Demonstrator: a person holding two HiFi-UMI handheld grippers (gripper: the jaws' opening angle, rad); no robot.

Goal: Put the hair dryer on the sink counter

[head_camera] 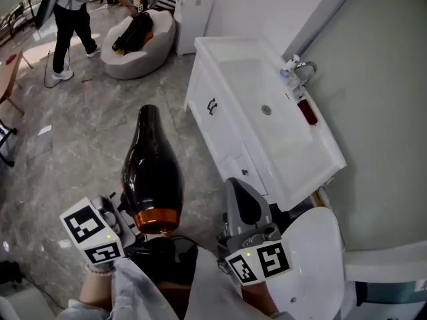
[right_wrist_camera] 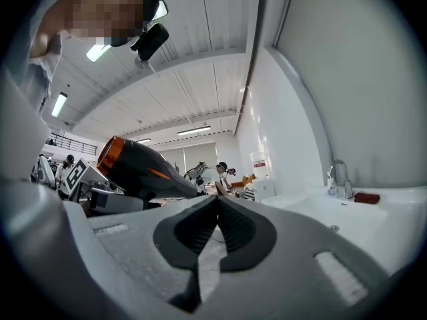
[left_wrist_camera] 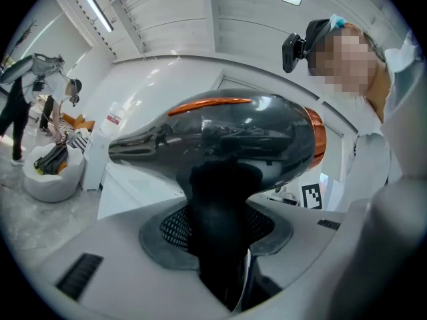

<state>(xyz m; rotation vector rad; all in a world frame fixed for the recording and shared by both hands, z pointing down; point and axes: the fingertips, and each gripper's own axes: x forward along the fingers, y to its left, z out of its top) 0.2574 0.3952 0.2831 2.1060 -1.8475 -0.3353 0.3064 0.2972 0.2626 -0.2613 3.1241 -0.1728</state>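
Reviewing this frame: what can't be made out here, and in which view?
1. Hair dryer handle: in the head view it is hidden under the dryer's own body. In the left gripper view it is only a dark shape between the left gripper's jaws.
2. Red object beside the faucet: too small to identify in the head and right gripper views.
3. White rounded fixture: cut off by the head view's bottom edge.

Both grey-shelled: left hand-held gripper [left_wrist_camera: 217,229], right hand-held gripper [right_wrist_camera: 215,212]. Dark ribbed pads [right_wrist_camera: 241,229]; white cubes [head_camera: 93,235], black square markers. White sleeves [head_camera: 141,289].
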